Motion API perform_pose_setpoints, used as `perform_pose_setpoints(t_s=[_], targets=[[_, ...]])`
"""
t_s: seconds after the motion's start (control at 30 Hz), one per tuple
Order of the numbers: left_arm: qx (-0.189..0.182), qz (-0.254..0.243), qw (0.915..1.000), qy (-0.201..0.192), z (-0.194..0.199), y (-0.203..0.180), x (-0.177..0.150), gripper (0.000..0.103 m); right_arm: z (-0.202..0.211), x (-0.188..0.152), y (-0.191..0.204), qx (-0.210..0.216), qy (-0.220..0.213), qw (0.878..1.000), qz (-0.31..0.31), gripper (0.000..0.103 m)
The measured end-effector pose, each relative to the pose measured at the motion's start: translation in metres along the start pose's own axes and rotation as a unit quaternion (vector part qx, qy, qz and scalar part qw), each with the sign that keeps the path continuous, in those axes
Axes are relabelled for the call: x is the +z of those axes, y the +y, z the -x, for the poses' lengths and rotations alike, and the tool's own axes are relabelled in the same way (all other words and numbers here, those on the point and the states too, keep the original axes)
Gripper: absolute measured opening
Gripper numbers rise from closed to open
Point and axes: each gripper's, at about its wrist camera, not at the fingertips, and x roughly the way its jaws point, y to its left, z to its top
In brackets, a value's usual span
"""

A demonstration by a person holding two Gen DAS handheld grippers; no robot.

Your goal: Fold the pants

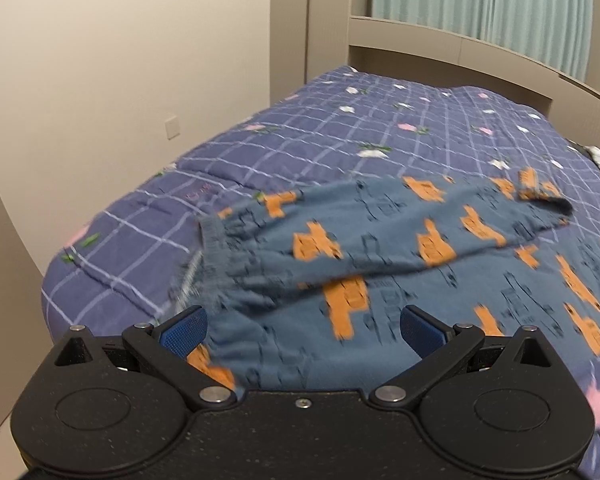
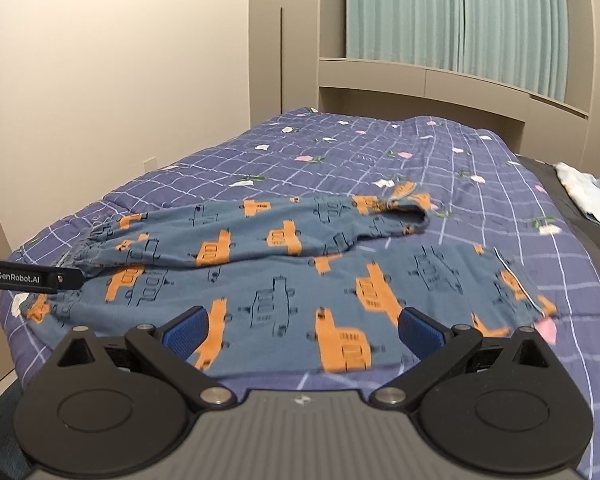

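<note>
Blue pants with orange truck prints (image 2: pixel 284 280) lie on the bed, one leg (image 2: pixel 260 232) folded across towards the left; they also show in the left wrist view (image 1: pixel 380 264). My left gripper (image 1: pixel 300 330) is open and empty, just above the pants near the elastic waistband (image 1: pixel 214 244). Its black body (image 2: pixel 28 278) shows at the left edge of the right wrist view. My right gripper (image 2: pixel 300 332) is open and empty, over the near edge of the pants.
The bed has a purple checked quilt (image 2: pixel 340 152) with flowers. A beige wall (image 2: pixel 100 80) is on the left, a headboard shelf (image 2: pixel 420 84) and green curtains (image 2: pixel 460 16) behind. Light cloths (image 2: pixel 588 196) lie at the bed's right side.
</note>
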Motion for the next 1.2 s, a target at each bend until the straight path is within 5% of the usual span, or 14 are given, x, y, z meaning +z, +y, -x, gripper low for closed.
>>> perform_pose_setpoints(t_s=[0.33, 0.8, 1.2], targets=[[0.027, 0.000, 0.9996, -0.010, -0.040, 0.029, 0.041, 0.102, -0.048, 0.033, 0.002, 0.025, 0.000, 0.999, 0.034, 0.103], [0.044, -0.057, 0.9974, -0.001, -0.123, 0.073, 0.101, 0.102, -0.168, 0.095, 0.015, 0.161, 0.051, 0.978, 0.123, 0.103], [-0.051, -0.120, 0.9913, 0.017, -0.193, 0.096, 0.120, 0.102, -0.286, 0.139, 0.043, 0.215, 0.110, 0.943, 0.230, 0.103]])
